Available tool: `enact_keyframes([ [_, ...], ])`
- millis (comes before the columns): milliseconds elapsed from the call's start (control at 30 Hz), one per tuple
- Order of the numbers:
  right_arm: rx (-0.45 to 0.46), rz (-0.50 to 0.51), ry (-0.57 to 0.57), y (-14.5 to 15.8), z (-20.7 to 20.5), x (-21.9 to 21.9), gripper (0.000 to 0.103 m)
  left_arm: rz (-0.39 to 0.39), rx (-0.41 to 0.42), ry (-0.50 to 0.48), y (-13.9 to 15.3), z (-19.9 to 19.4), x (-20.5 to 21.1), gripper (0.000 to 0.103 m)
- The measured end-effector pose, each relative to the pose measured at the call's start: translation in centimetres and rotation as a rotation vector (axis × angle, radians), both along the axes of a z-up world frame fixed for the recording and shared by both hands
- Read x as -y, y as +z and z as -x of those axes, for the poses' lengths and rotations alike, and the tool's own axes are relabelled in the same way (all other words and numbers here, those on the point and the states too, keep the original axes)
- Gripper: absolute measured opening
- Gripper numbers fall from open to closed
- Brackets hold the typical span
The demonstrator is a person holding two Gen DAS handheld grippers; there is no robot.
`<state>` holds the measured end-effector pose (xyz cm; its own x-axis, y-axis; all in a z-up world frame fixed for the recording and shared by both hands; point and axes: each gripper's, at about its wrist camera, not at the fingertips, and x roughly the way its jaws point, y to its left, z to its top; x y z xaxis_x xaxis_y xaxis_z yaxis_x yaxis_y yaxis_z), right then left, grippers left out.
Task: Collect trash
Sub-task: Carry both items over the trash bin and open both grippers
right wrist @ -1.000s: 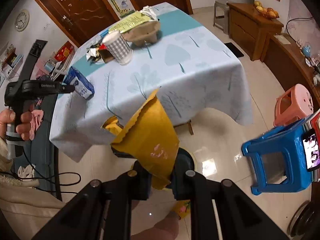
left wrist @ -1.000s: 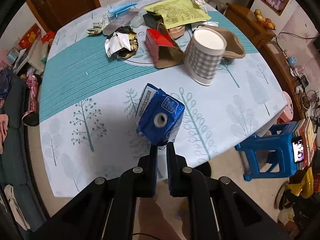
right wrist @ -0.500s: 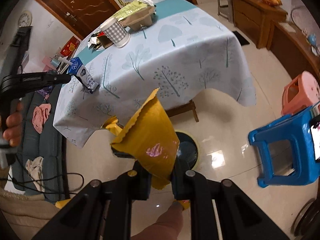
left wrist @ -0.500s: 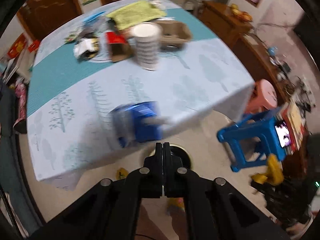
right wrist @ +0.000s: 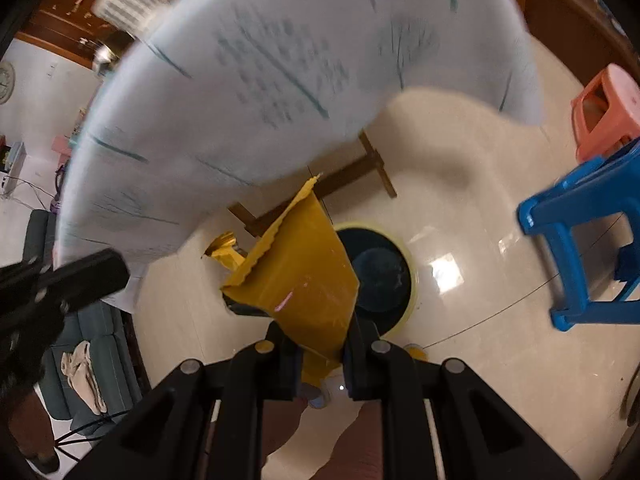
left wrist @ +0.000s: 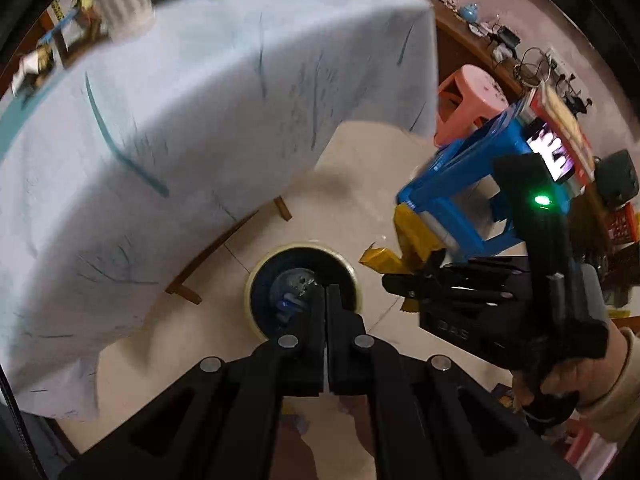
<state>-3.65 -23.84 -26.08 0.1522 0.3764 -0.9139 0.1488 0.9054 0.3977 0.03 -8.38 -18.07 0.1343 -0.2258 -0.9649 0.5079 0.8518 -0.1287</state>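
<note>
Now | left gripper closed, empty | right gripper clamps yellow wrapper | bin: perhaps blue carton inside; blurred

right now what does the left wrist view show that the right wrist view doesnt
Only the left wrist view shows the right gripper from outside, the hand holding it, the shut left gripper, and something blue in the bin.

Only the right wrist view shows the yellow wrapper as a broad sheet clamped in the right gripper, plus a dark sofa.

Both show the bin on the floor, the tablecloth, the blue stool and the pink stool.
</note>
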Motion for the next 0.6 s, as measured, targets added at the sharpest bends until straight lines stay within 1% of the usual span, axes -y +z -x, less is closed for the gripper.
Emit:
enact_keyframes([
  [100, -0.055, 0.009, 0.007, -5.9, 0.1, -1.5, 0.015, -0.032, -0.022, 0.015, -4.8, 0.3, -1.4, 0.002],
  [133, -0.068, 0.013, 0.006, -7.3, 0.1, -1.9, 0.015, -0.042, -0.026, 0.016, -6.0, 0.4, -1.7, 0.004],
  [167, -0.088, 0.016, 0.003, -9.5, 0.2, -2.5, 0.015, -0.061, -0.024, 0.016, -7.7, 0.5, -2.1, 0.005],
  [200, -0.101, 0.019, 0.004, -11.2, 0.1, -2.9, 0.016, -0.070, -0.019, 0.013, -8.8, 0.5, -2.3, 0.006],
  [267, -0.116, 0.038, 0.004, -13.8, -0.1, -3.7, 0.018, -0.093, -0.003, 0.007, -11.6, 0.4, -2.5, 0.014],
  [300, -0.120, 0.045, 0.005, -15.3, -0.2, -4.2, 0.018, -0.099, 0.004, 0.010, -12.7, 0.3, -2.6, 0.021],
  [333, -0.124, 0.058, 0.007, -16.4, -0.3, -4.5, 0.021, -0.102, 0.010, 0.016, -13.7, 0.1, -2.7, 0.027],
  [367, -0.129, 0.071, 0.009, -17.6, -0.5, -5.0, 0.025, -0.104, 0.014, 0.023, -14.6, 0.0, -2.9, 0.030],
  [433, -0.124, 0.089, 0.009, -20.0, -0.8, -5.4, 0.042, -0.111, 0.017, 0.036, -16.9, -0.2, -3.2, 0.045],
  [467, -0.119, 0.100, 0.007, -20.7, -0.9, -5.5, 0.048, -0.119, 0.021, 0.047, -18.0, -0.4, -3.3, 0.048],
  [500, -0.111, 0.115, 0.004, -21.6, -1.0, -5.6, 0.061, -0.123, 0.022, 0.055, -18.9, -0.6, -3.4, 0.053],
  [533, -0.102, 0.123, 0.001, -22.1, -1.0, -5.5, 0.065, -0.124, 0.019, 0.062, -19.7, -1.0, -3.2, 0.056],
  [600, -0.083, 0.130, -0.014, -23.0, -0.9, -5.3, 0.065, -0.135, 0.008, 0.066, -21.4, -1.6, -2.7, 0.058],
])
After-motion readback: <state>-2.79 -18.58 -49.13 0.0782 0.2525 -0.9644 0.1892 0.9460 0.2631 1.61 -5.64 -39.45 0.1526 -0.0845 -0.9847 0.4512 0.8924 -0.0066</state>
